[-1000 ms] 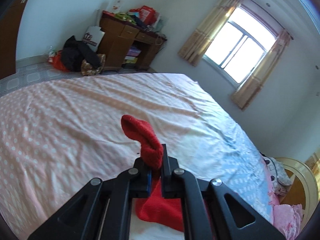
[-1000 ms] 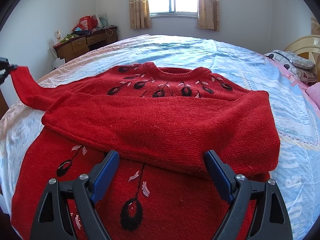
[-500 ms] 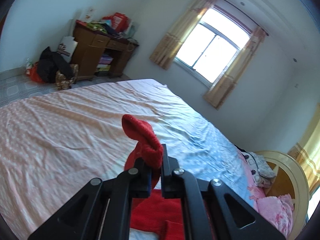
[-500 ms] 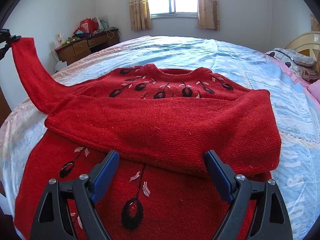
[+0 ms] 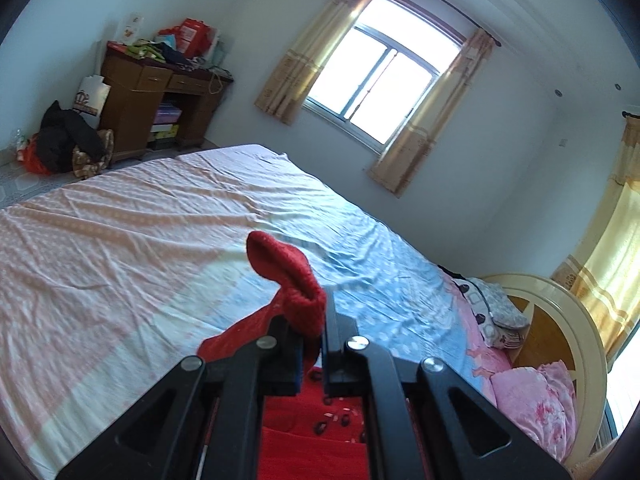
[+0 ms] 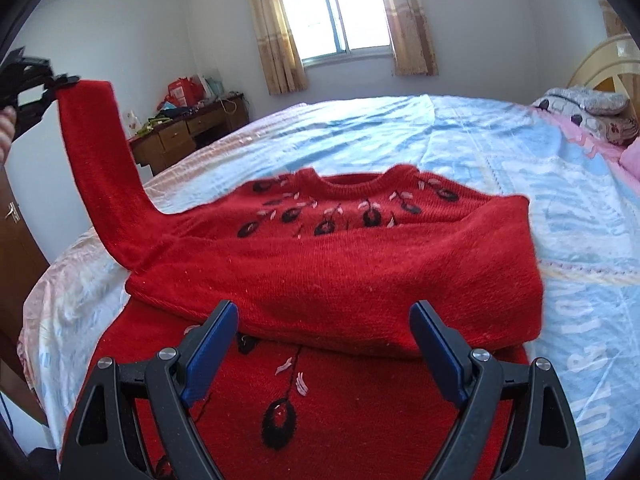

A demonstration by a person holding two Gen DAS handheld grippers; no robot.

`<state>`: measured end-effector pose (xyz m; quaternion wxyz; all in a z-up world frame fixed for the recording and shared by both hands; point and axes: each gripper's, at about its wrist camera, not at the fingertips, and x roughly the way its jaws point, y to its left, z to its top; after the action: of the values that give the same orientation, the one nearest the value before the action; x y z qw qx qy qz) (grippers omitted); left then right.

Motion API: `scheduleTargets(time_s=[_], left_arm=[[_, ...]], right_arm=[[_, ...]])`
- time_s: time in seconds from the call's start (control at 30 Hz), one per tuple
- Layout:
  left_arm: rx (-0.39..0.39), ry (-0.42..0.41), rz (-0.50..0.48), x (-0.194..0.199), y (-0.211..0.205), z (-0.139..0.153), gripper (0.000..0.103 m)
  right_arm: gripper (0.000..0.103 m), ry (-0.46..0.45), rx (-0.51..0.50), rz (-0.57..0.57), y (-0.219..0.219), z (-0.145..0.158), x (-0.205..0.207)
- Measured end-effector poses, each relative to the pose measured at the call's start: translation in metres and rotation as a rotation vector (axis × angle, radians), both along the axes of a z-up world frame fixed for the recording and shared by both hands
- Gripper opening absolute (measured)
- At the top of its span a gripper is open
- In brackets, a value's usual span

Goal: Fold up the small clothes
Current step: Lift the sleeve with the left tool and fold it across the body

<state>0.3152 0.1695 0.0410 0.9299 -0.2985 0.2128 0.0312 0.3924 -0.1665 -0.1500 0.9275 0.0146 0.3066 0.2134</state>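
The right gripper (image 6: 322, 340) is seen nearest in its own view, with its jaws held wide apart and nothing gripped between them. Just under and ahead of its blue pads (image 6: 210, 346) the red sweater (image 6: 360, 280) is spread on the bed (image 6: 520, 168). One sleeve (image 6: 400, 276) is folded across the chest and lies directly in front of the open jaws, and the lower body of the garment, with black and pink embroidery, is found below them. Beyond the folded sleeve the round collar and a row of embroidered flowers are seen.

To the far left of this gripper, the other sleeve (image 6: 100, 168) is lifted steeply from the shoulder, clear of the bed. Its cuff (image 5: 286, 276) is clamped by the left gripper (image 5: 316, 340), whose jaws are closed tight on the knitted fabric; the end of the cuff stands up past the black fingers (image 5: 340, 344). A small part of a hand (image 6: 6, 128) is visible behind that gripper at the edge of the picture.

Under and beyond the left gripper the pink and blue dotted sheet is stretched out, somewhat wrinkled. Farther to its right, pillows (image 5: 492, 308) and a cream headboard (image 5: 572, 328) are found. At the far wall a wooden desk (image 5: 160, 100) loaded with things, a dark pile of clothes (image 5: 68, 140) on the floor beside it, and a curtained window (image 5: 380, 80) are seen.
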Motion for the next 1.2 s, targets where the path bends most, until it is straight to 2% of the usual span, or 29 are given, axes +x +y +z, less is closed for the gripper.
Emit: scheduleTargets(time_s=[0.13,0.33,0.63,0.83,0.97,1.2], left_arm=[[0.000,-0.002,-0.033,0.006,-0.024,0.004,0.006],[0.009,-0.008,-0.082,0.015,-0.058,0.012,0.006],[0.007,0.009,-0.125,0.029,-0.100,0.013,0.006],[-0.013,0.034,-0.178,0.043,-0.145,-0.006,0.006],[0.027,0.042,-0.205,0.051,-0.184,-0.023,0.006],[0.084,0.125,-0.252,0.069,-0.245,-0.074,0.006]], right_arm=[[0.088,-0.045,0.028,0.004,-0.010,0.012,-0.005],[0.088,-0.103,0.108,-0.082,-0.042,0.029,-0.005],[0.088,-0.097,0.176,-0.170,-0.080,0.035,0.004],[0.089,-0.085,0.208,-0.208,-0.096,0.033,0.007],[0.089,-0.073,0.213,-0.226,-0.100,0.028,0.009],[0.089,-0.056,0.232,-0.298,-0.119,0.023,0.015]])
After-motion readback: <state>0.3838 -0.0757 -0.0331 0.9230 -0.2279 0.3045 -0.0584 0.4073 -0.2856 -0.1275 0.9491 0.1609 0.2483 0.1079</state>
